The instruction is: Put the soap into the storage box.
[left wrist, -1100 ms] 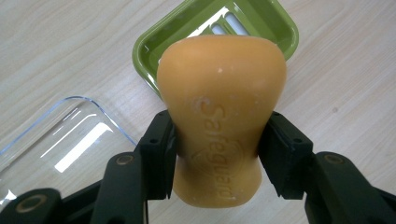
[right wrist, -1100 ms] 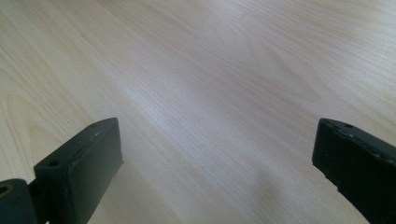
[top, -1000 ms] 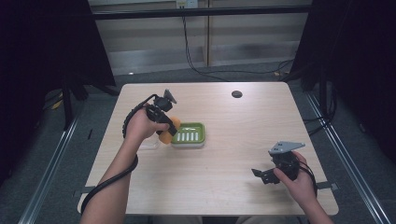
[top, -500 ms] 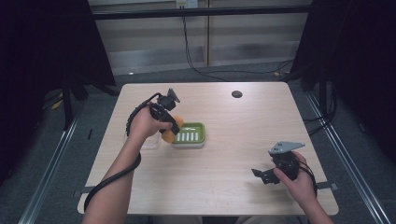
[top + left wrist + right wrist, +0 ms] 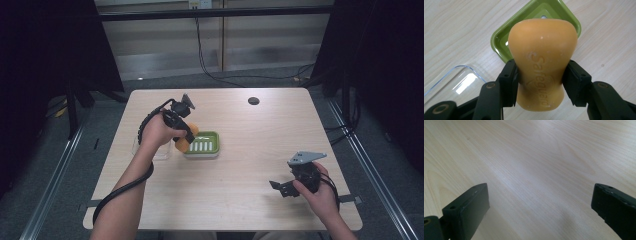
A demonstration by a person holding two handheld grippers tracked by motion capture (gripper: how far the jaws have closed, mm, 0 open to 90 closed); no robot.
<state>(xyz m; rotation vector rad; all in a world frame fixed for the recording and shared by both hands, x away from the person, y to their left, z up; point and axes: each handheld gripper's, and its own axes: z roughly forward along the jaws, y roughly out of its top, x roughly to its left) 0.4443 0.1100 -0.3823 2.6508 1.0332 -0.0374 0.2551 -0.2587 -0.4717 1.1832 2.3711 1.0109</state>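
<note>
We hold the soap (image 5: 542,63) in the left gripper (image 5: 541,82), whose fingers (image 5: 509,82) are clamped on its narrow waist, one on each side, with the embossed face turned up toward the camera. The bar hangs just above the near-left corner of the green dish (image 5: 499,42), not yet over its middle, and in the high view the soap (image 5: 183,143) shows at the left edge of the dish (image 5: 210,150).

To do this step well, we judge that we should carry the bar further over the slotted floor of the dish, level it so that its long side runs with the dish, and bring it low before we let go. The waist grip is narrow and the soap looks smooth, so we should keep the squeeze steady and avoid tilting, or the bar could slide out end first. A release from height would likely knock the light dish aside.

A clear lid (image 5: 454,80) lies on the tabletop just left of the dish; we should keep the hand off it.

The right gripper (image 5: 295,182) waits near the front right corner, its fingers (image 5: 466,210) wide apart over bare wood.

The tabletop (image 5: 260,130) is pale wood grain with a dark round grommet (image 5: 253,100) near the far edge. Around it the room is dark, with black drapes at both sides, cables along the back wall and metal rails on the floor.
</note>
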